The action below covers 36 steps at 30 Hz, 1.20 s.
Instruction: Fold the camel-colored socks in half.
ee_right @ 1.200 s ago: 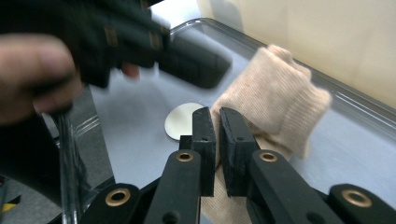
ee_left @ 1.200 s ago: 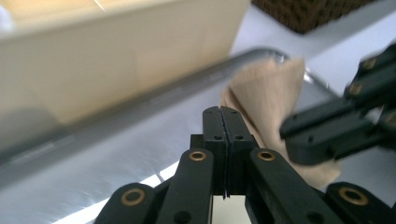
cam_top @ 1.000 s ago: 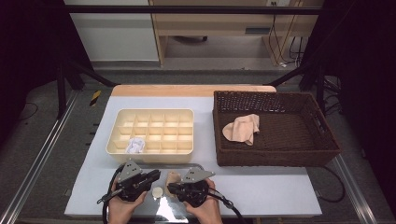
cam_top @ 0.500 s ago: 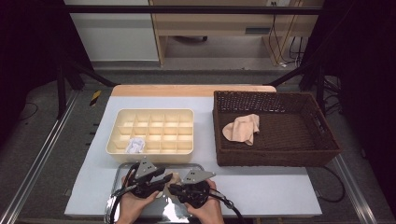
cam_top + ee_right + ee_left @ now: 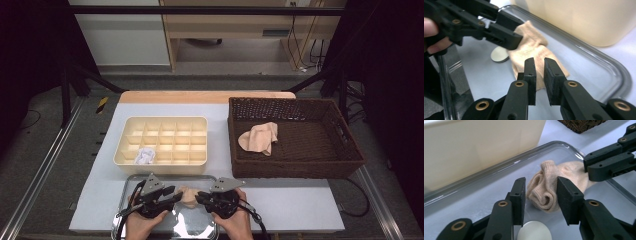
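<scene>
Left hand-held gripper jaws just opened around beige sock, right hand-held gripper slightly opened, shifted.

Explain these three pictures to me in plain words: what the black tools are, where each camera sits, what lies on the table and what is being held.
A person sits at a table with a hand-held two-jaw claw in each hand: the left claw and the right claw. The high view looks down from above; the other two pictures come from cameras riding on each claw, looking along its own black jaws.

On the table stand a cream divided box, a dark wicker basket with a beige cloth in it, and a clear tray in front of the person. In the tray lie a beige sock and a small white disc.

The left claw's jaws have just opened and stand either side of the sock without pressing it. The right claw's jaws are close together, a gap showing between them, over the sock's other end.
</scene>
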### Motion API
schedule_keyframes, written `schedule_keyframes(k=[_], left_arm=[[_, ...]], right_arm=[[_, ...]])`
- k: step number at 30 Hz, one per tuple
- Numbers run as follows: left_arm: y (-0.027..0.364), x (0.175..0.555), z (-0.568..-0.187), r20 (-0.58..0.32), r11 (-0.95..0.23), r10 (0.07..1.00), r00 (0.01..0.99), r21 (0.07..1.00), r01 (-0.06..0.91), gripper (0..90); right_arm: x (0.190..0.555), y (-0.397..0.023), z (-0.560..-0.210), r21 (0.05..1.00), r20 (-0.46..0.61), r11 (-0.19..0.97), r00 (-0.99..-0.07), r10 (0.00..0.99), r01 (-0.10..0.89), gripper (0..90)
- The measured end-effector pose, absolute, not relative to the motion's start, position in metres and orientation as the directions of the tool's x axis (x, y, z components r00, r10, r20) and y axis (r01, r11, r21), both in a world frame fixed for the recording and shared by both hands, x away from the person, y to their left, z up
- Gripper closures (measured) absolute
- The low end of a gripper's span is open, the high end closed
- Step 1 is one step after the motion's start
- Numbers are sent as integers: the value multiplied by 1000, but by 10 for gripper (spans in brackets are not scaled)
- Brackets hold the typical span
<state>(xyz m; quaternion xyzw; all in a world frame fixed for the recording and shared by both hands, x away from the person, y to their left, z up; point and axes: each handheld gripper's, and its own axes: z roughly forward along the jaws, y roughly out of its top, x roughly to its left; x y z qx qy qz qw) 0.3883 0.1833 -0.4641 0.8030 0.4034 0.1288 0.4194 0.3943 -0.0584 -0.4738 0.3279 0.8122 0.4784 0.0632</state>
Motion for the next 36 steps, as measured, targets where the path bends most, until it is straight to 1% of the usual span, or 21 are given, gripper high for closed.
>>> schedule_keyframes(k=[6,12,18,21,23,25,28,30,36], left_arm=[[182,387,-465,-131,-310,768,627,781,542,589],[181,386,-465,-126,-307,776,618,780,545,589],[180,386,-465,-127,-310,776,618,776,549,580],[181,387,-466,-128,-310,778,615,773,553,570],[182,388,-466,-131,-308,778,614,772,556,564],[182,388,-466,-134,-309,777,615,771,557,560],[182,388,-465,-132,-308,778,614,771,557,553],[182,389,-465,-133,-308,778,614,771,557,542],[180,393,-468,-162,-312,764,624,754,578,487]], right_arm=[[396,-61,-472,816,234,312,-771,592,487,791],[398,-64,-460,842,234,260,-754,614,473,816],[397,-57,-476,800,208,336,-755,622,497,859],[397,-58,-478,798,224,328,-754,618,506,857],[398,-61,-475,802,257,298,-749,610,518,855],[400,-63,-472,807,264,280,-742,616,520,864],[400,-61,-475,798,258,301,-747,612,522,875],[398,-57,-478,795,234,327,-755,613,512,878],[397,-58,-481,793,243,318,-748,618,520,880]])
